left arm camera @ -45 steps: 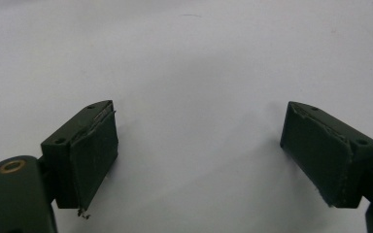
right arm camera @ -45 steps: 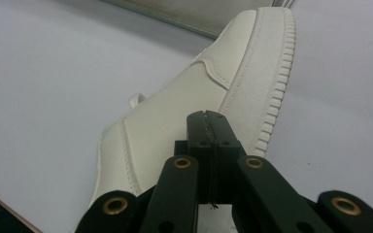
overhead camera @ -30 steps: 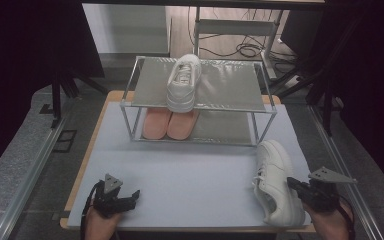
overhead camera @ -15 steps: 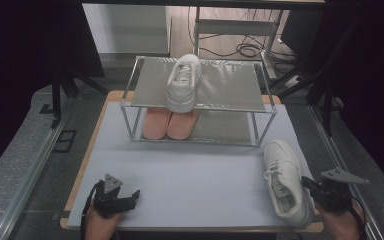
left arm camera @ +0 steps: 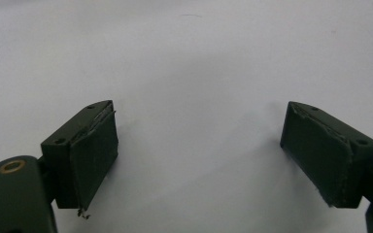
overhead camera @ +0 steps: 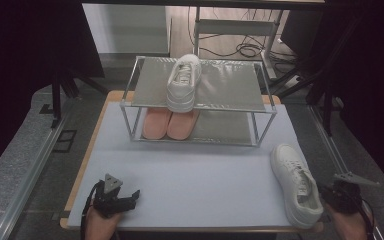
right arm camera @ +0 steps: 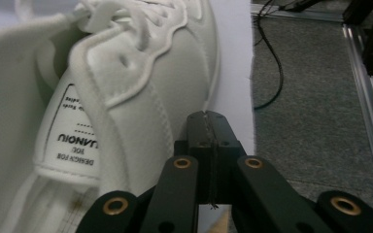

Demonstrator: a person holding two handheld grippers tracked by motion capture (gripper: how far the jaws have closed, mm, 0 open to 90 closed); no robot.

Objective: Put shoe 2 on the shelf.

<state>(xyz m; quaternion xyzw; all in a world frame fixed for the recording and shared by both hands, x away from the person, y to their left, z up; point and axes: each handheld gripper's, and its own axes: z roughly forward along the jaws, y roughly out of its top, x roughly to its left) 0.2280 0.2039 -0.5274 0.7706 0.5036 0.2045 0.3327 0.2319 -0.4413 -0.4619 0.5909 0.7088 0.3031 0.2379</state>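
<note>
Left gripper (overhead camera: 130, 196) rests at the table's (overhead camera: 200, 175) near-left edge, jaws wide apart and empty. Right gripper (right arm camera: 209, 127) sits at the near-right edge, jaws pressed together on nothing, just beside the heel of a white shoe (overhead camera: 296, 182) lying there.

The white sneaker (right arm camera: 92, 97) runs off the right gripper view's left edge, its heel unseen.

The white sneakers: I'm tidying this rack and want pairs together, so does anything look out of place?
Yes. One white sneaker sits on the rack's top shelf, while its mate lies on the table's near right edge, beside the shut right gripper.
</note>
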